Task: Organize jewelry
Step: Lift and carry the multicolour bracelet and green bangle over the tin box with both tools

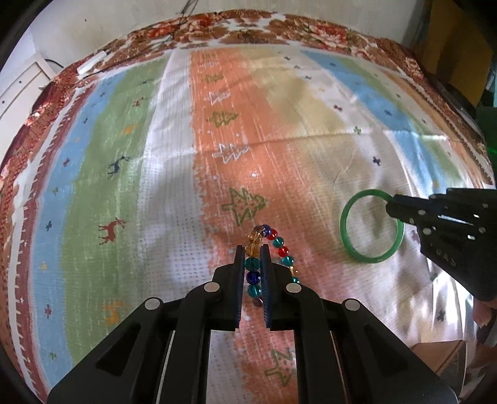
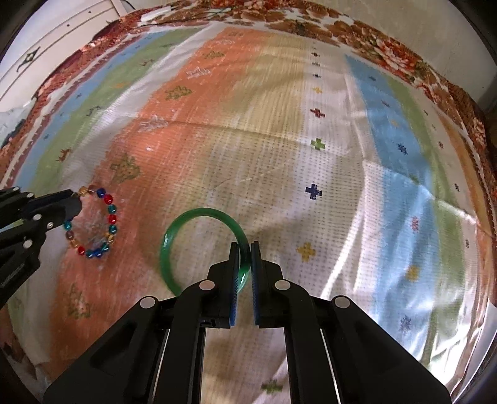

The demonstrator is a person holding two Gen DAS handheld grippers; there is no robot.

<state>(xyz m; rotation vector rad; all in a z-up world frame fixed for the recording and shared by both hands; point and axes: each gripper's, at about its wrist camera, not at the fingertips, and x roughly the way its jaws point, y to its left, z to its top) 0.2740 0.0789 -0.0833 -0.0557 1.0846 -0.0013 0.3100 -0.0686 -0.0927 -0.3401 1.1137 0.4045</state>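
A bracelet of coloured glass beads (image 1: 281, 248) is held between the fingers of my left gripper (image 1: 251, 253), which is shut on it just above the striped patterned cloth (image 1: 174, 130). In the right wrist view the beaded bracelet (image 2: 109, 214) hangs as a loop from the left gripper (image 2: 74, 199). A green bangle (image 1: 351, 242) is clamped by its rim in my right gripper (image 1: 392, 206). In the right wrist view the green bangle (image 2: 198, 216) sits between the fingers of the right gripper (image 2: 245, 251), shut on its right side.
The cloth (image 2: 326, 124) has a floral brown border (image 1: 248, 28) along its far edge. A white cabinet (image 2: 62, 34) stands beyond the far left. A cardboard box corner (image 1: 441, 357) shows at the lower right of the left wrist view.
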